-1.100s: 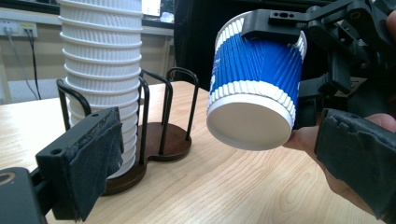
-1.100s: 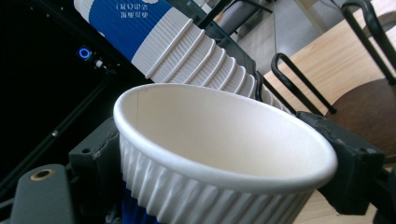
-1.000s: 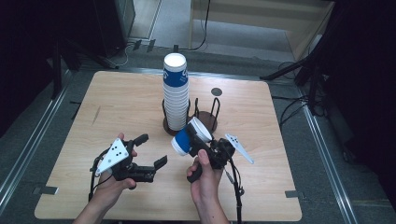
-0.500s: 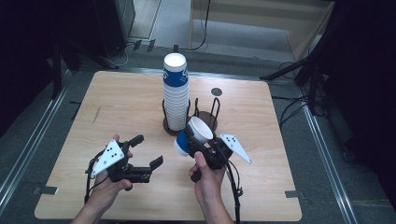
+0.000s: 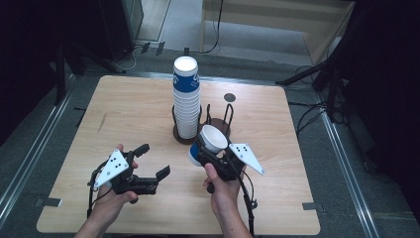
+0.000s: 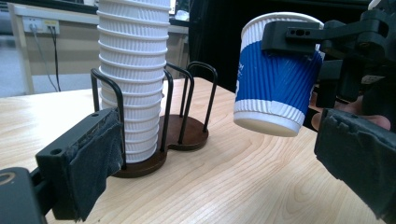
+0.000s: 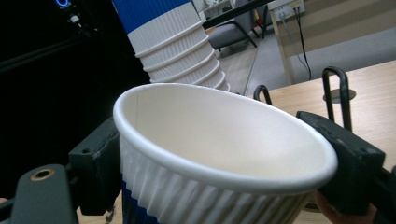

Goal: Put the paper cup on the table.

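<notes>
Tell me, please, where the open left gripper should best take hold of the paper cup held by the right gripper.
Probably the paper cup is best taken low on its blue ribbed wall, from the side facing the left gripper. The right gripper already clamps it near the rim, and the cup hangs clear of the table, leaving the lower wall free.

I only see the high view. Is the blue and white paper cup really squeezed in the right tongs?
Observer: Yes. In the right gripper view the black jaws press both sides of the blue and white ribbed paper cup just under its rim.
Operator: Is anything in the cup?
Observer: No, its white inside is bare.
Operator: Is it touching the table?
Observer: No. The left gripper view shows its base hanging above the light wooden table, beside the black wire cup holder.
Operator: And the left tongs?
Observer: The left tongs stand wide open with nothing between them.
</notes>
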Tool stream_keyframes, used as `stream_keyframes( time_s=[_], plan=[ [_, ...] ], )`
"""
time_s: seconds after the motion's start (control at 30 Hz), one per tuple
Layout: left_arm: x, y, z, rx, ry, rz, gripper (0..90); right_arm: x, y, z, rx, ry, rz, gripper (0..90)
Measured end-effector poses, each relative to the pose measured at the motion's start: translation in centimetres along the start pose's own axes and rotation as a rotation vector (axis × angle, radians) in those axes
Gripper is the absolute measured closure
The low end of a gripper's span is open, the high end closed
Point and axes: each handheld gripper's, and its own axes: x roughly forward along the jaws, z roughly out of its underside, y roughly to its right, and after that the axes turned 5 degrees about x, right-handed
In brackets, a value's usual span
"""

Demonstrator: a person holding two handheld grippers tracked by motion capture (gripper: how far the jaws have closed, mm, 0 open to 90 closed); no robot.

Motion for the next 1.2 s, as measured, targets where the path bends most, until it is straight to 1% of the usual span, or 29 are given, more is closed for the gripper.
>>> stream_keyframes(
  time_s=[0.27,0.37,0.63,0.8,0.83,0.93,1.0,1.03,1.2],
  plan=[
    [-0.1,-0.1,0.2,-0.001,-0.007,-0.007,2.0,-0.2,0.8,-0.2,-0.058,0.014,0.037,14.9],
    [-0.1,-0.1,0.4,0.002,-0.012,-0.010,2.0,-0.2,1.0,-0.3,-0.099,0.023,0.057,14.8],
    [-0.2,-0.2,0.8,-0.002,-0.028,-0.017,2.0,-0.2,1.6,-0.4,-0.166,0.043,0.092,14.7],
    [-0.3,-0.5,1.0,-0.006,-0.030,-0.027,2.0,-0.1,2.1,-0.5,-0.219,0.057,0.124,14.7],
    [-0.3,-0.5,1.0,-0.006,-0.030,-0.027,2.0,-0.1,2.1,-0.5,-0.219,0.057,0.124,14.7],
    [-0.5,-0.9,1.1,-0.011,-0.034,-0.039,2.0,0.0,2.7,-0.7,-0.240,0.062,0.140,14.7],
    [-0.6,-0.9,1.2,-0.015,-0.034,-0.041,2.0,0.0,2.9,-0.8,-0.243,0.062,0.140,14.7],
    [-0.6,-1.0,1.2,-0.016,-0.035,-0.044,2.0,0.1,3.2,-1.0,-0.254,0.067,0.141,14.7],
    [-0.9,-1.6,1.4,-0.023,-0.039,-0.065,2.0,0.4,3.9,-1.2,-0.287,0.073,0.148,14.7]
  ],
)
